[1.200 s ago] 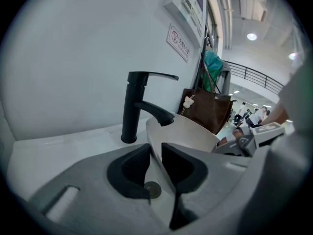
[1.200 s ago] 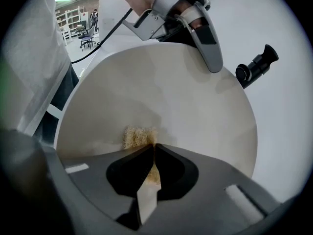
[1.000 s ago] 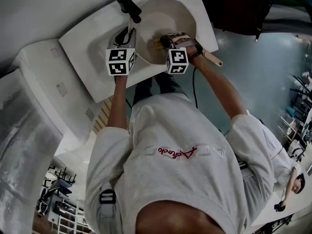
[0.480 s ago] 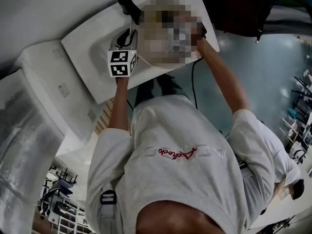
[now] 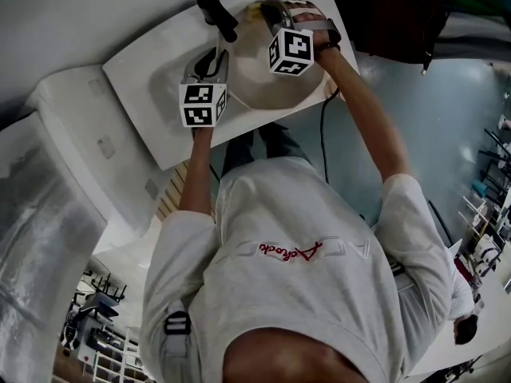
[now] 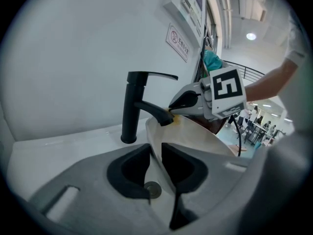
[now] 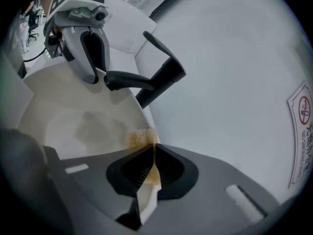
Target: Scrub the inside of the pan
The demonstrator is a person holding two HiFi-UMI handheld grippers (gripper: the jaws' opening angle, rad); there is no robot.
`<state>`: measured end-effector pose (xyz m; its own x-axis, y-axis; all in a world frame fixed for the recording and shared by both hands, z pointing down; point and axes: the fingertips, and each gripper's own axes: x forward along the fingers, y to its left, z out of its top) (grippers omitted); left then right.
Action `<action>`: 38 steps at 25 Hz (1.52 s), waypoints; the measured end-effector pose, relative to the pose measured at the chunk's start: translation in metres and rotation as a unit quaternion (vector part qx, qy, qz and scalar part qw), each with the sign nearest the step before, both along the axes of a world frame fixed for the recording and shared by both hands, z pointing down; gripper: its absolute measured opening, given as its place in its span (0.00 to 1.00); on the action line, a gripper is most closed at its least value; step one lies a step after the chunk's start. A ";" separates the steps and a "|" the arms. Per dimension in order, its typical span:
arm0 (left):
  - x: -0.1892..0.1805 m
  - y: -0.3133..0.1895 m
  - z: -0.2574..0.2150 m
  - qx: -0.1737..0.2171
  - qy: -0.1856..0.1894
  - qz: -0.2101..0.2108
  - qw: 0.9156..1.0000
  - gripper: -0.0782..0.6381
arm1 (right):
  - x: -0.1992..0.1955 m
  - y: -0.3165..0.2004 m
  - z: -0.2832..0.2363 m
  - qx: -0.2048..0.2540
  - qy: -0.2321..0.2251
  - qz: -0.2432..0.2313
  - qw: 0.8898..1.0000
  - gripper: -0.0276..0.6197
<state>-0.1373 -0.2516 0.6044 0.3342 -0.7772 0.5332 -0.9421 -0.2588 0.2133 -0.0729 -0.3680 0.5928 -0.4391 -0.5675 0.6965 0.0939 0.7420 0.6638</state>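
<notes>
Pan: round, thin-walled, pale cream inside, matt. It sits tilted below and in front of the black faucet. The rim rises from the near side up to the tip of the faucet spout. The near rim, on the side away from the faucet, is pinched between the left gripper's jaws. The inside faces up, open to view from above.

Sponge: small, yellow-brown, coarse-pored. It is clamped in the right gripper's jaws, with a tuft poking past the tips. It is pressed on the pan's inner wall at the rim, just under the faucet spout and beside its tip.
</notes>
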 end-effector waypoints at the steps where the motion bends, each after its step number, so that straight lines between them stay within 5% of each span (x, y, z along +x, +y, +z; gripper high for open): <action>1: 0.000 0.000 0.000 0.000 0.000 0.000 1.000 0.21 | -0.001 -0.001 0.001 0.000 0.000 0.000 1.000 0.08; 14: 0.000 0.000 0.000 0.001 0.000 0.000 1.000 0.21 | -0.004 0.003 0.015 -0.009 -0.013 0.015 1.000 0.08; 38: 0.000 0.000 -0.001 0.004 0.000 0.000 1.000 0.22 | 0.000 0.064 0.083 -0.063 0.050 -0.028 0.996 0.08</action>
<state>-0.1375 -0.2515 0.6038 0.3339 -0.7819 0.5264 -0.9422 -0.2606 0.2107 -0.0725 -0.3038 0.6762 -0.3936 -0.4497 0.8018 0.1984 0.8101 0.5517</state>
